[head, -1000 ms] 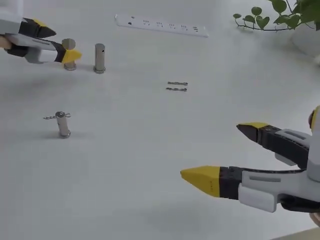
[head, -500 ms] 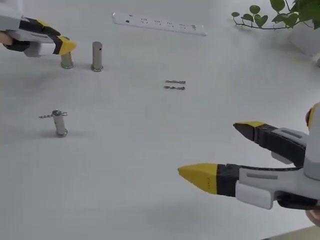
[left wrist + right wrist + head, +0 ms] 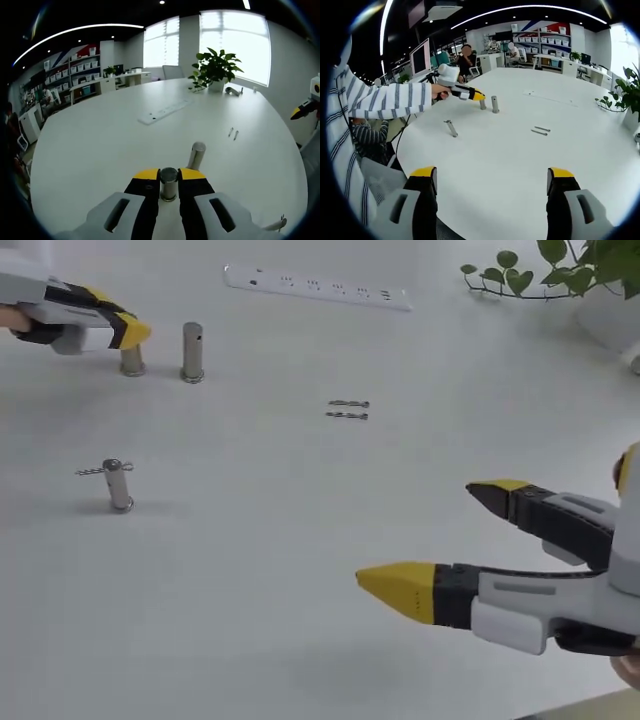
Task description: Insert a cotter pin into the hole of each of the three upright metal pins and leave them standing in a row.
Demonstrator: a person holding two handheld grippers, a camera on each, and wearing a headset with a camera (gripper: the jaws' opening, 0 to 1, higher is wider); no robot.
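Three metal pins stand on the white table. My left gripper (image 3: 130,333) (image 3: 169,173) is shut on the far-left pin (image 3: 131,361) (image 3: 169,187). A second upright pin (image 3: 192,352) (image 3: 197,155) stands just right of it. The third pin (image 3: 118,486) (image 3: 451,128), nearer to me, has a cotter pin through its head. Two loose cotter pins (image 3: 347,410) (image 3: 540,131) lie side by side mid-table. My right gripper (image 3: 437,538) (image 3: 492,180) hovers open and empty at the near right, far from all of them.
A white power strip (image 3: 318,288) (image 3: 165,111) lies along the far side. A potted plant (image 3: 560,265) (image 3: 215,67) stands at the far right corner. A striped sleeve (image 3: 385,100) reaches in on the left of the right gripper view.
The left gripper's jaws, open around the far-left pin a second ago, have shut on it. The right gripper has hardly moved; the head camera drifted slightly.
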